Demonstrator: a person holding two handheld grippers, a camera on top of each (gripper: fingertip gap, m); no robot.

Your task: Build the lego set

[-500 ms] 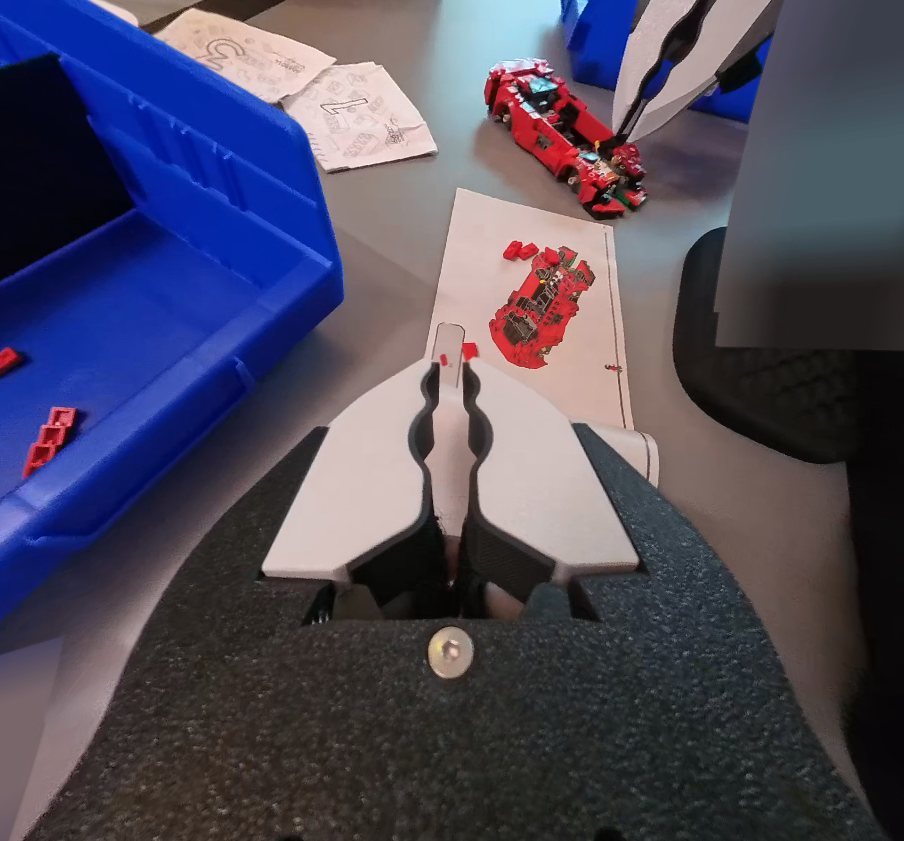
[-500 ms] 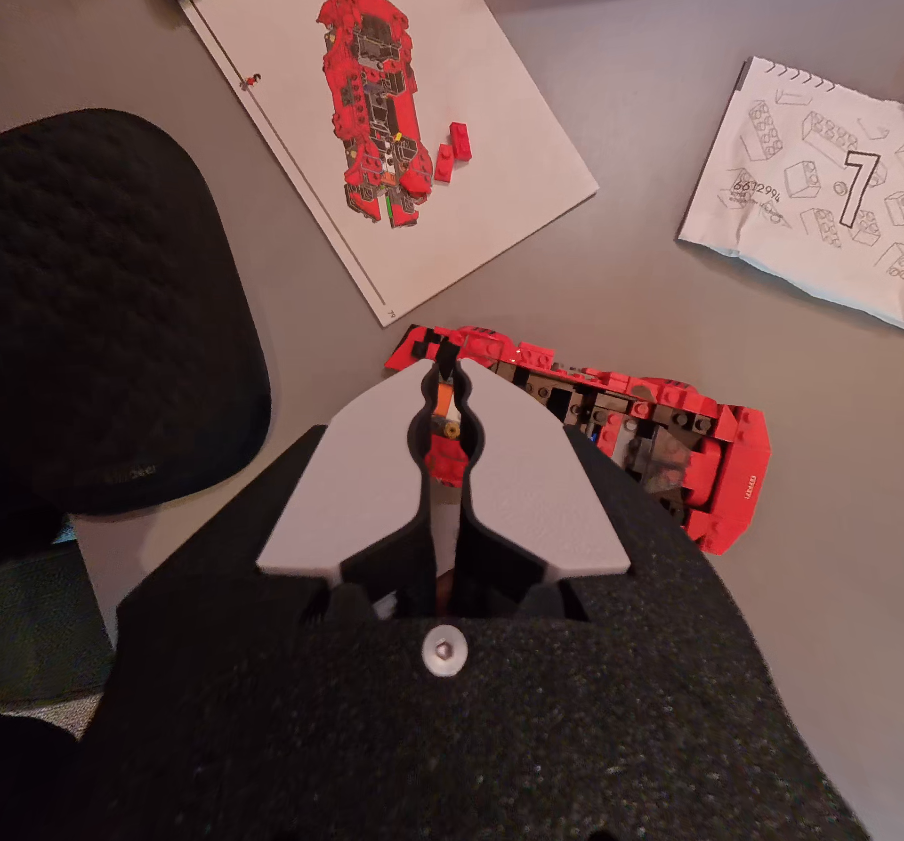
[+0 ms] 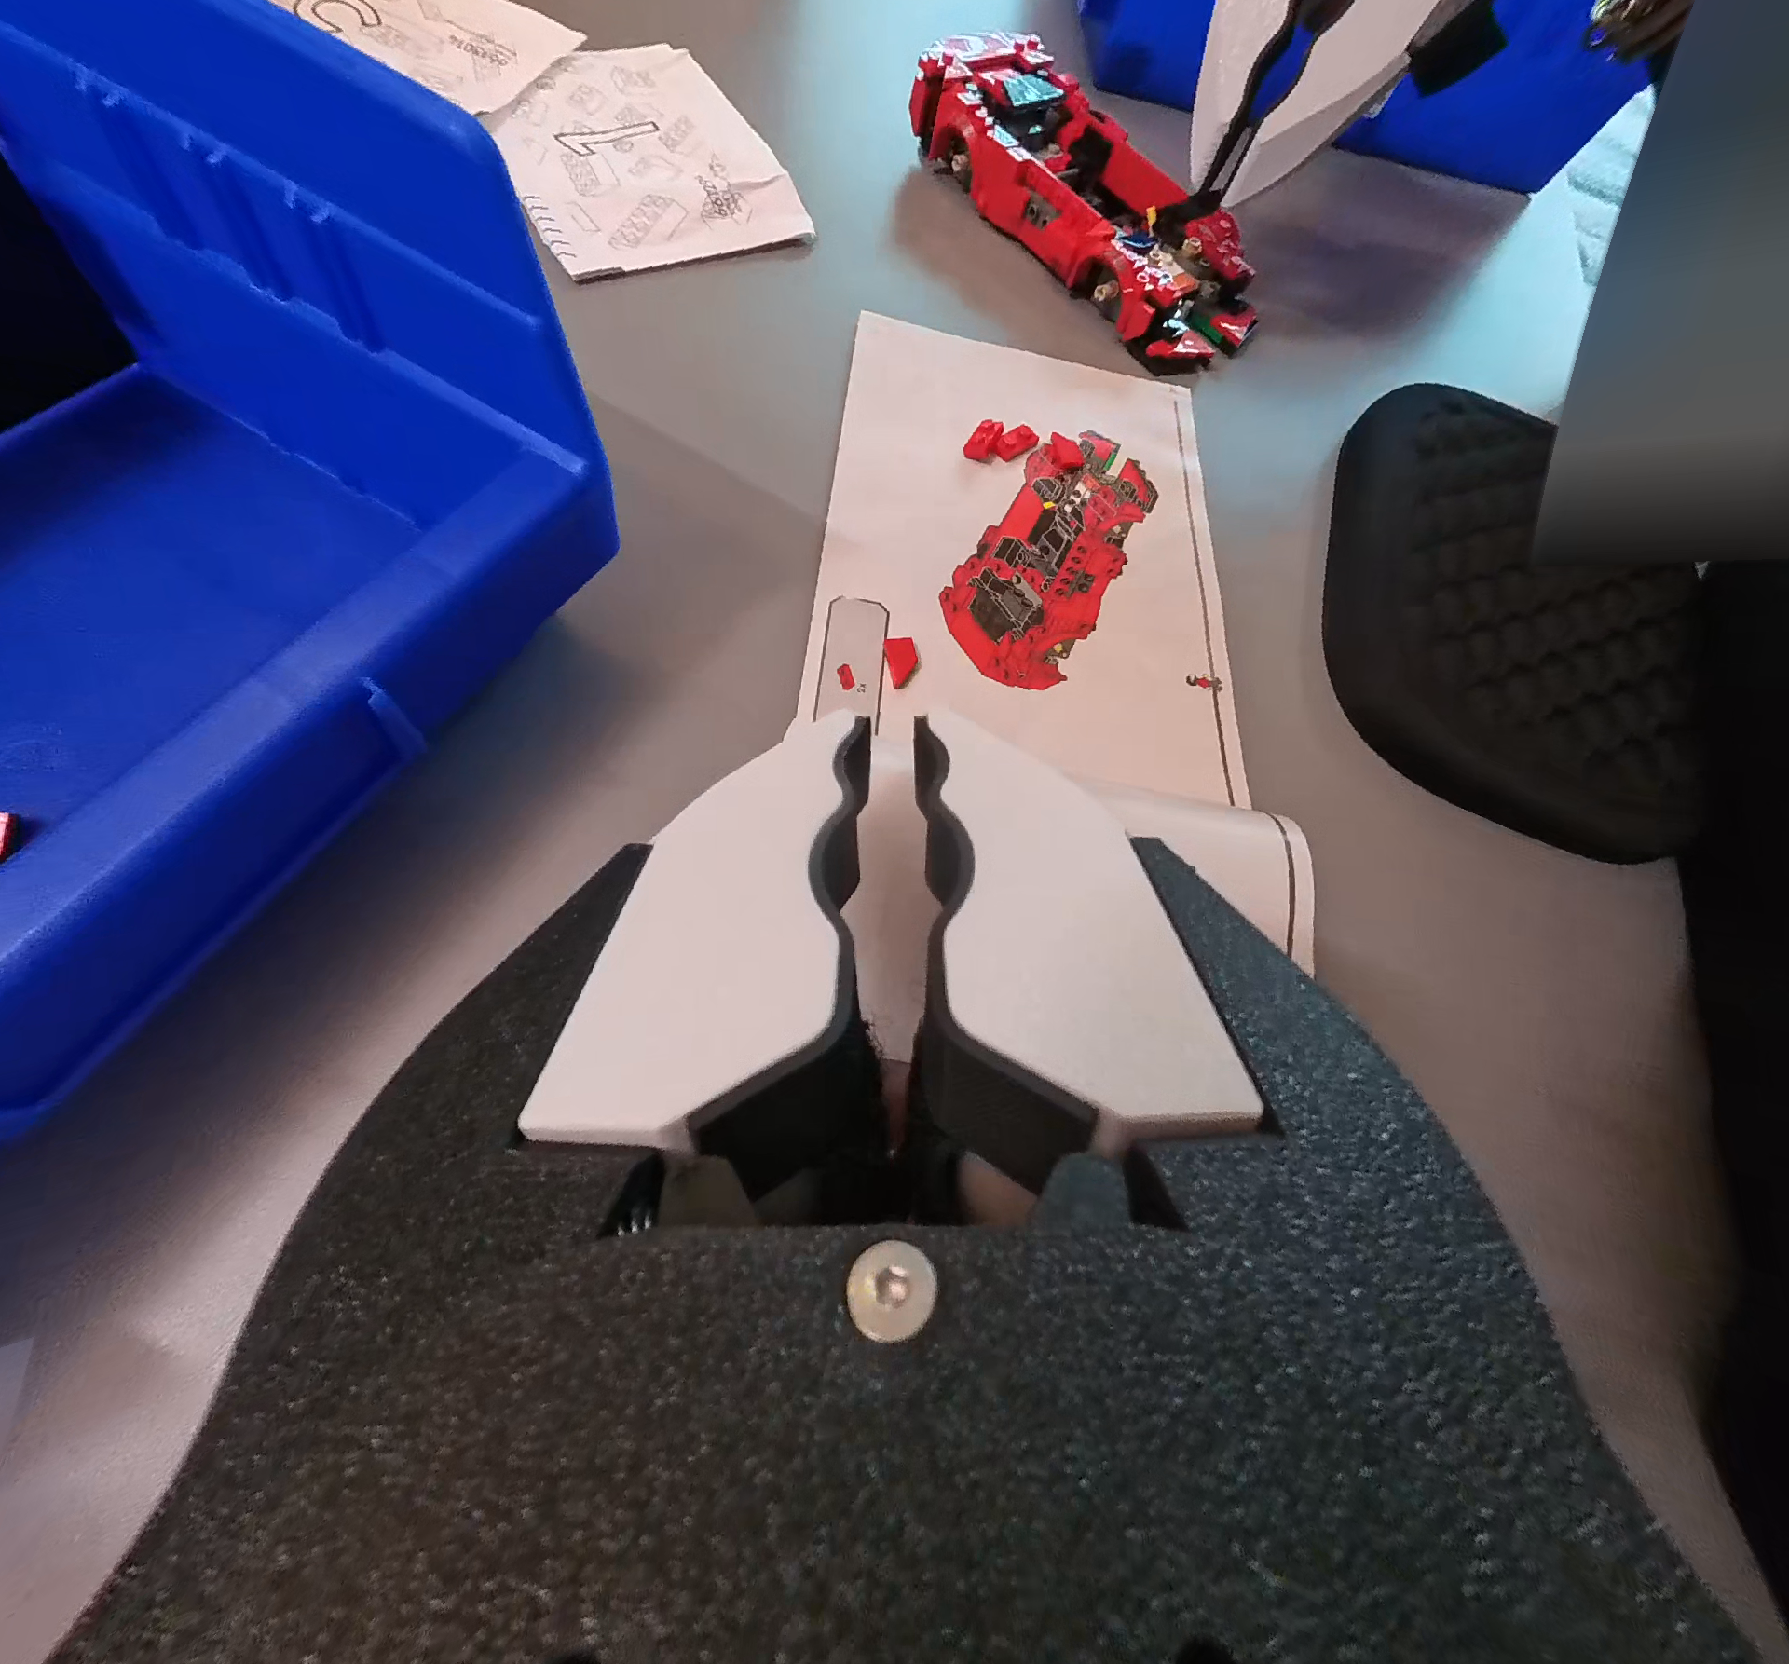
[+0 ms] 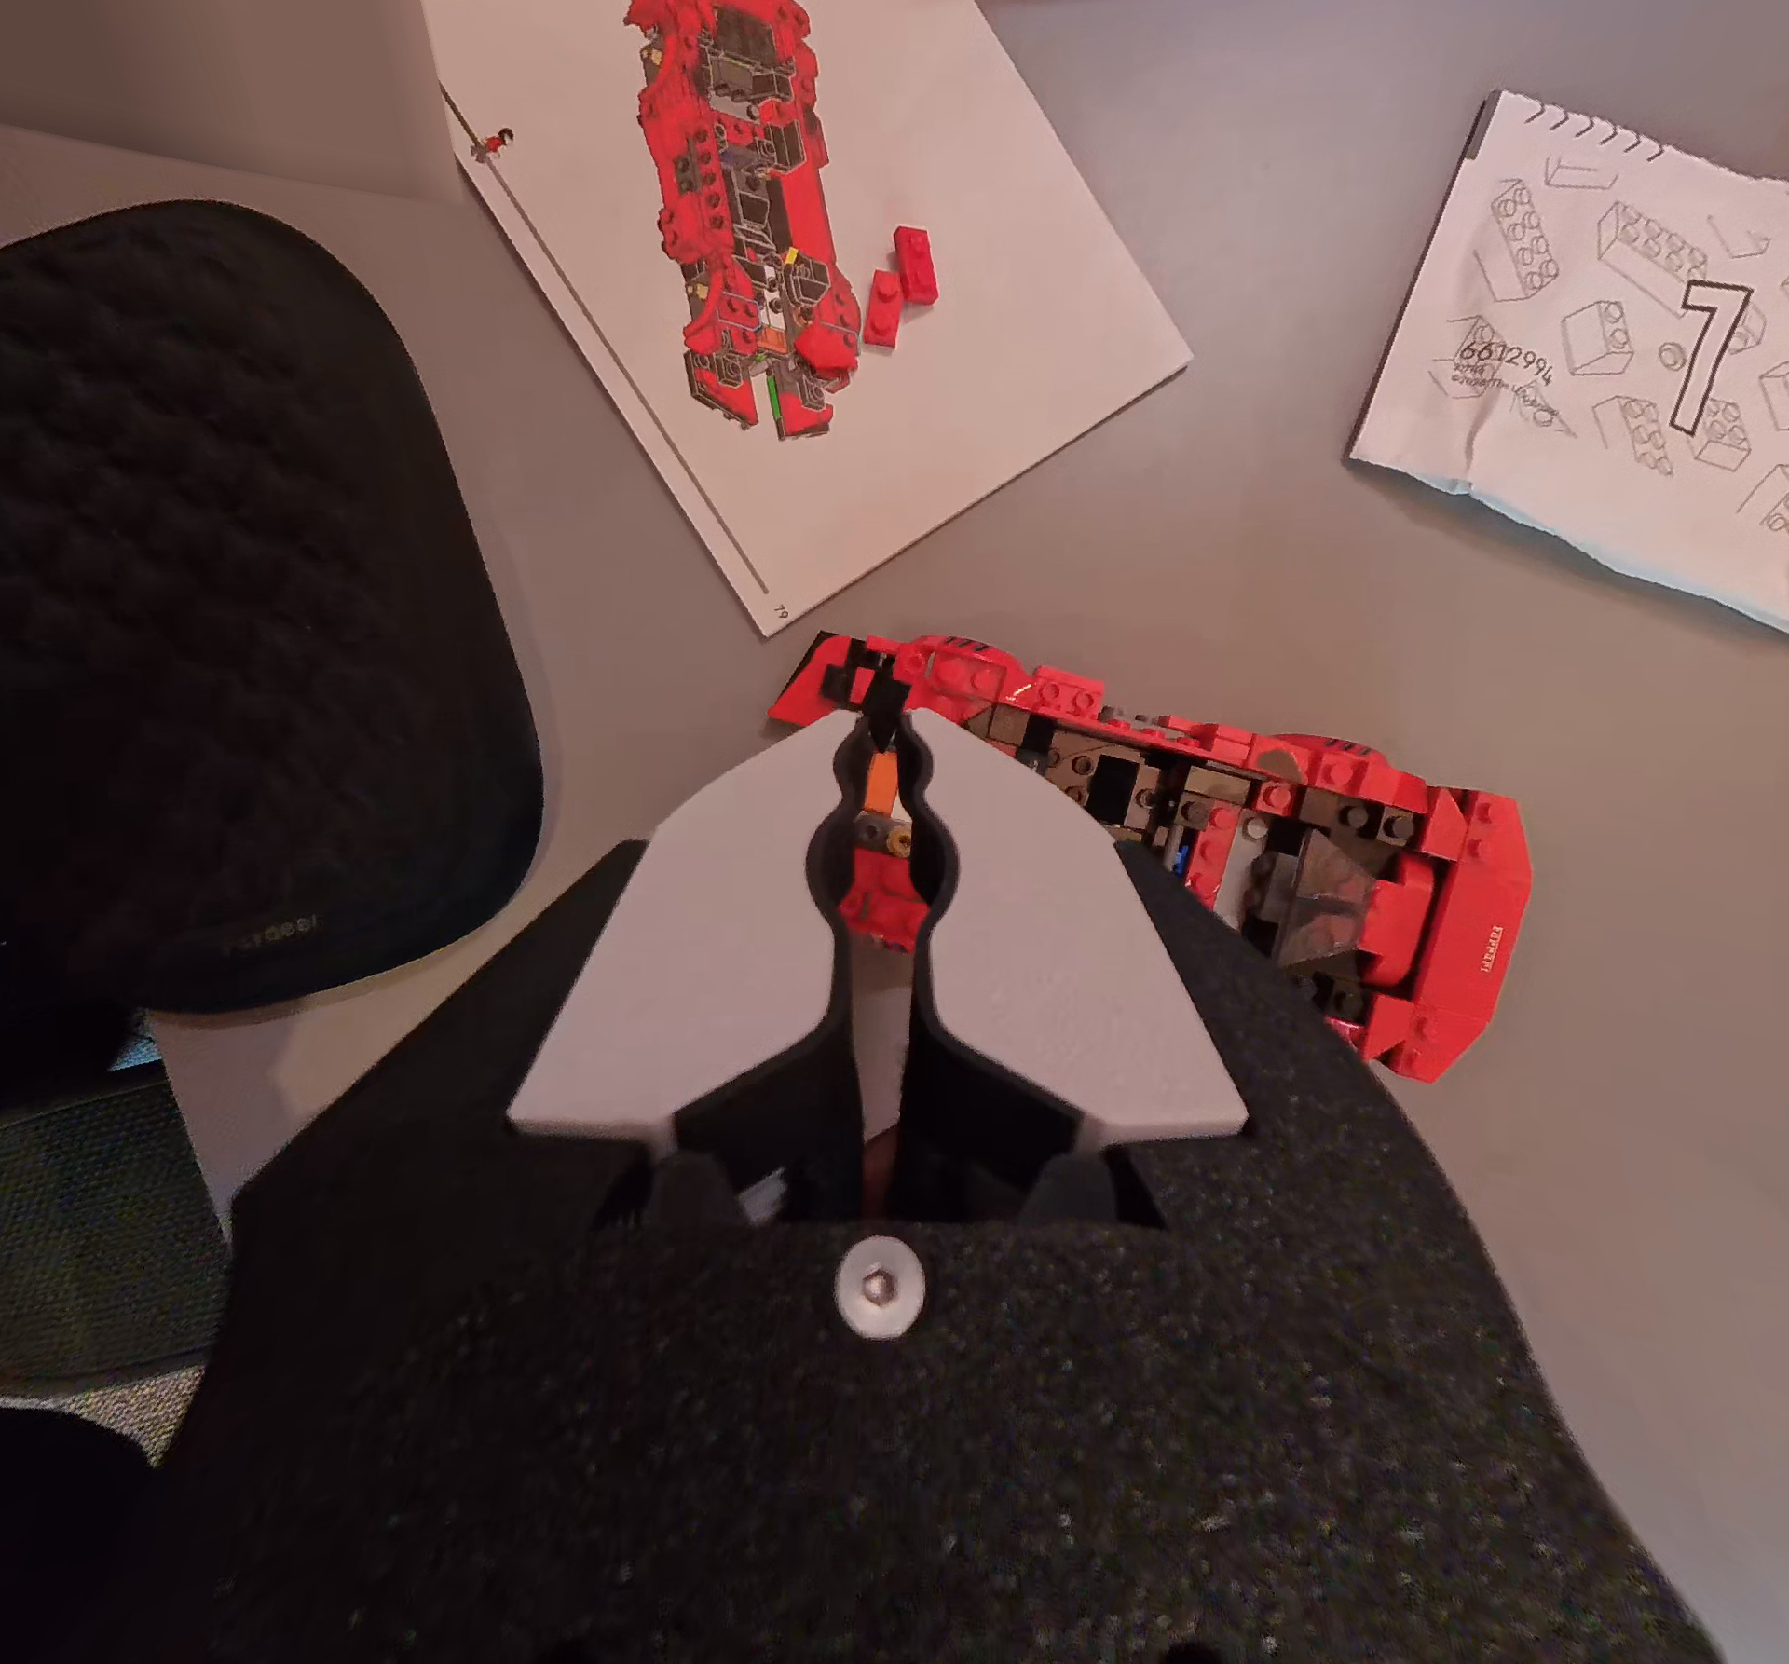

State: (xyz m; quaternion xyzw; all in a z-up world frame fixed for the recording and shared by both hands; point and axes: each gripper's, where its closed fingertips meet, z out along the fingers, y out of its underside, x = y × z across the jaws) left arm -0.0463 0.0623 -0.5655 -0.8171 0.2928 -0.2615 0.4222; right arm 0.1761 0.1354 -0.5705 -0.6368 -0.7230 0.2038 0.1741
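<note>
Our left gripper (image 3: pixel 892 727) has opened a little more than before, empty above the instruction page (image 3: pixel 1016 553). Our right gripper (image 4: pixel 879 727) stays pinched on a small black piece (image 4: pixel 881 706) at the red car (image 4: pixel 1355 892) on the table.

My left wrist view is bright and cool, sharp centrally, bowed at the edges. My right wrist view is dimmer, warmer; soft shadows on the desk (image 4: pixel 1258 553).

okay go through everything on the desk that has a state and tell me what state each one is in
Left gripper: open a little, empty, over the instruction page.
Right gripper: nearly shut, tips at the car's end.
Red lego car: partly built, inside exposed.
Instruction page: lying flat, near edge curled.
Loose red pieces: unattached, on the page.
Paper bags: torn open, crumpled.
Blue bin: open, almost empty.
</note>
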